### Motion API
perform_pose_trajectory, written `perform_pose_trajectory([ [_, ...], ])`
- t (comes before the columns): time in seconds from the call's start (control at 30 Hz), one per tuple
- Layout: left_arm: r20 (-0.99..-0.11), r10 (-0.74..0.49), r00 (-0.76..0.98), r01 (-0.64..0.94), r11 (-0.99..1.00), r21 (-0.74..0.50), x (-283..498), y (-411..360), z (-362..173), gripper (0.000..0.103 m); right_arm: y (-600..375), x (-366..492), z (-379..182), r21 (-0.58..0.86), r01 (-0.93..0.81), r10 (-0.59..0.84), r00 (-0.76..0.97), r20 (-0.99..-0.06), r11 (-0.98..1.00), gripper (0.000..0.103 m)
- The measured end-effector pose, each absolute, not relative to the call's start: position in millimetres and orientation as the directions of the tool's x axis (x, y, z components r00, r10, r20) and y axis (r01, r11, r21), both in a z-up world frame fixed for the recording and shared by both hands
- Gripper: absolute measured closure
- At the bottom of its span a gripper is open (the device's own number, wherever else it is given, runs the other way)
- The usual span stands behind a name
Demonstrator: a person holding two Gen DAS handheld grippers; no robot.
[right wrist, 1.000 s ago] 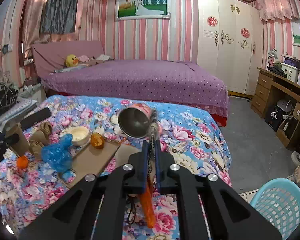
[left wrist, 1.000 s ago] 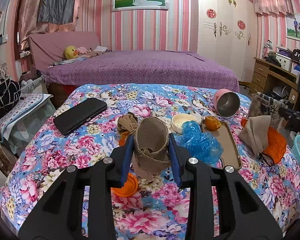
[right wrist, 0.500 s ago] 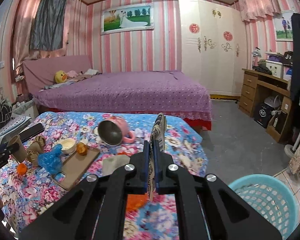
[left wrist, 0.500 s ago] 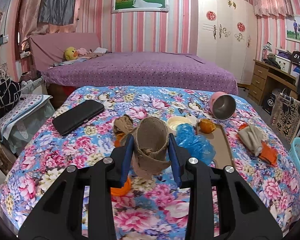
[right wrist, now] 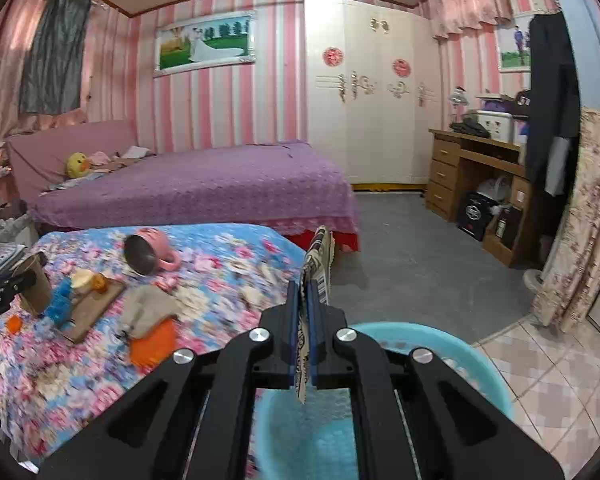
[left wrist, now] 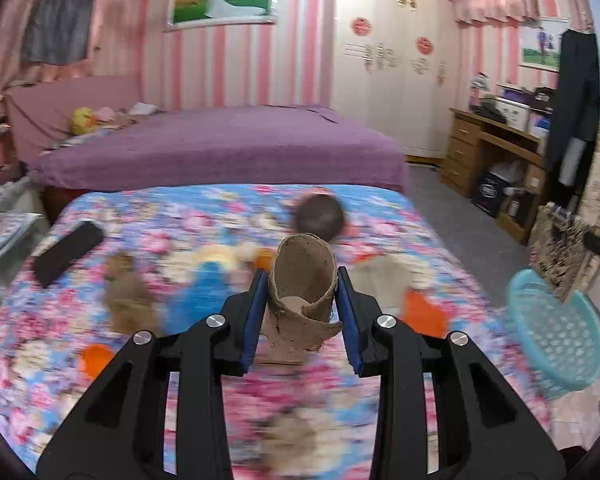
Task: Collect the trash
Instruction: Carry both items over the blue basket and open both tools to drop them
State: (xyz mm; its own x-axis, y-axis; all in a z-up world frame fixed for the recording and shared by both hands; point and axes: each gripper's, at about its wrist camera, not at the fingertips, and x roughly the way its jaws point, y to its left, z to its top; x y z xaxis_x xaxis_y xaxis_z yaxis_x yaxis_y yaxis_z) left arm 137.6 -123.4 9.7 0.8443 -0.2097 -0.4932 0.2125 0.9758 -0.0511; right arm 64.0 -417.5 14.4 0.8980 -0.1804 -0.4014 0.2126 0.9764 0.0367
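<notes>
Cardboard tube (left wrist: pixel 302 280), torn and light, sits pinched across its soft walls in the left gripper (left wrist: pixel 302 312) above the floral bed (left wrist: pixel 100 360); it would crush easily. Right gripper (right wrist: pixel 303 344) clamps a limp flat wrapper (right wrist: pixel 319 264) over the blue basket (right wrist: pixel 480 364).

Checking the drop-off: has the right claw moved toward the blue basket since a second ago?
Yes. The right claw, shut on a flat wrapper, has swung right, off the floral bed, and now hangs over the basket.
</notes>
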Motion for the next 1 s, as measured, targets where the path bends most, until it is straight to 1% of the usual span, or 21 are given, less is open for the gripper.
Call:
perform_pose_trajectory([
  [0.1,-0.493,-0.249,0.833,0.265,0.963,-0.039,132.9,-162.9,8.3,0.07,-434.6,52.7,10.5,0.026,0.237,-0.206,0.889,-0.408,0.971,0.098],
  [0.2,-0.505,-0.306,0.807,0.325,0.944,-0.053,129.0,-199.8,4.8,0.07,-449.7,42.2,5.4,0.015,0.252,-0.223,0.881,-0.417,0.967,0.098],
  [0.43,-0.523,-0.397,0.755,0.435,0.899,-0.054,115.4,-277.3,-6.2,0.07,-481.5,24.6,-8.5,0.016,0.253,-0.222,0.875,-0.431,0.967,0.098],
  [0.67,-0.526,-0.427,0.736,0.479,0.877,-0.04,108.6,-325.1,-15.4,0.07,-509.6,11.3,-21.9,0.046,0.249,-0.205,0.875,-0.438,0.967,0.098],
  [0.87,-0.55,-0.455,0.7,0.52,0.853,-0.044,103.5,-363.7,-24.3,0.07,-529.6,5.9,-30.8,0.069,0.258,-0.201,0.87,-0.45,0.964,0.098],
  [1.0,-0.547,-0.458,0.701,0.547,0.837,0.0,97.2,-386.2,-25.8,0.07,-534.6,2.9,-34.4,0.063,0.257,-0.202,0.868,-0.453,0.964,0.098],
])
